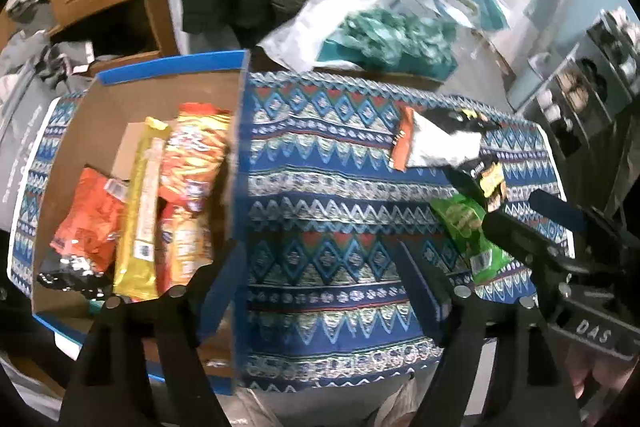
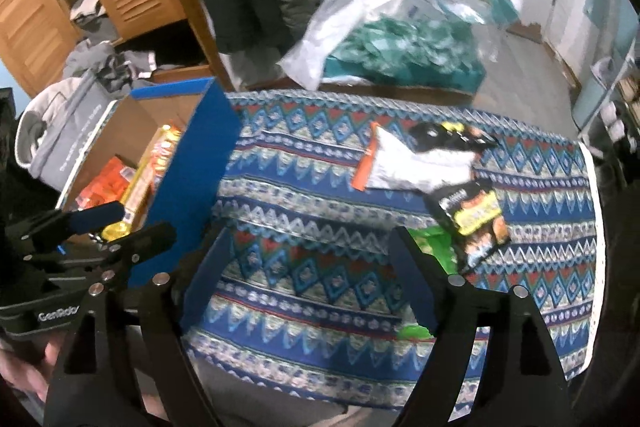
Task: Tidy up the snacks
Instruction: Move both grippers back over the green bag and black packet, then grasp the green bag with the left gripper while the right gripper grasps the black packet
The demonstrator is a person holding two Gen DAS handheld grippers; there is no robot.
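Hovering over the patterned tablecloth (image 1: 320,187), we hold both grippers spread and empty: the left gripper (image 1: 320,287) hangs just beside the cardboard box (image 1: 236,187), and the right gripper (image 2: 308,283) sits low over the cloth with its outer finger (image 2: 416,279) nearly on the green snack bag (image 1: 468,235).

Three packets are not yet boxed, clustered near the table's right end: the green bag, a dark cookie pack (image 2: 474,223) overlapping its far end, and a silver-and-orange pouch (image 2: 404,167) beyond that. Inside the box already lie an orange bag (image 1: 90,223), a yellow bar pack (image 1: 142,211) and striped orange packets (image 1: 192,163).

We judge the main risk to be the overlap: closing on the green bag could drag the cookie pack along or nudge it off the table's right edge. Thin, slippery foil may also slide out of a shallow pinch.

In the left view, the green bag's long axis runs diagonally, near end toward us and to the right, far end up-left under the cookie pack. The cookie pack lies on a similar diagonal.
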